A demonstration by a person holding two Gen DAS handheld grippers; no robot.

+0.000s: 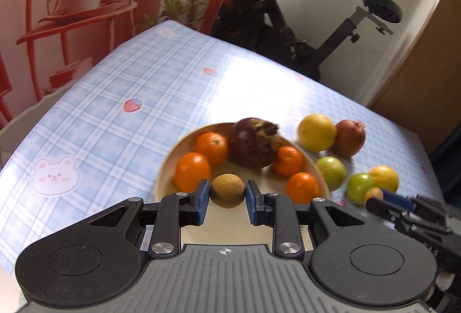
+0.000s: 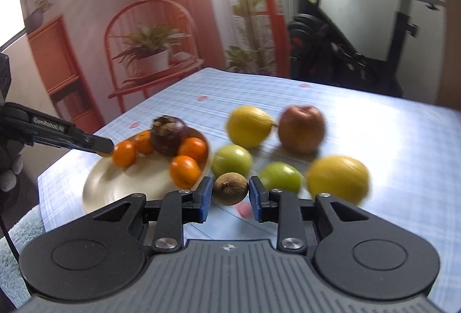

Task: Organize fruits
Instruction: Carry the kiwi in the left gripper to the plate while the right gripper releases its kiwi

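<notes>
Left gripper (image 1: pixel 227 196) is clamping a small round brown fruit (image 1: pixel 227 190) between its blue pads, and it's hanging right over the near part of the beige plate (image 1: pixel 167 169). Right gripper (image 2: pixel 230 194) is doing the same thing with another small brown fruit (image 2: pixel 230 188), pinched tight, but that one is sitting over the checked tablecloth (image 2: pixel 389 140), just off the plate's right edge.

Plate is already carrying four oranges (image 1: pixel 211 147) and a big dark purple fruit (image 1: pixel 253 144). Loose stuff on the cloth: two yellow ones (image 2: pixel 249 125), a reddish apple (image 2: pixel 301 128) and two green ones (image 2: pixel 232 159), all bunched to the right of the plate.

What I'm looking at for the next move: the left hand is the one basically at the drop spot already, with open plate surface straight below and a bit ahead of its fingers. The right one is needing to swing left past the green fruit to get over the rim. Both brown fruits are roundish, so no long axis to worry about, though I'm guessing they'll roll once let go. Frames are blurry, so both hands are probably moving.
</notes>
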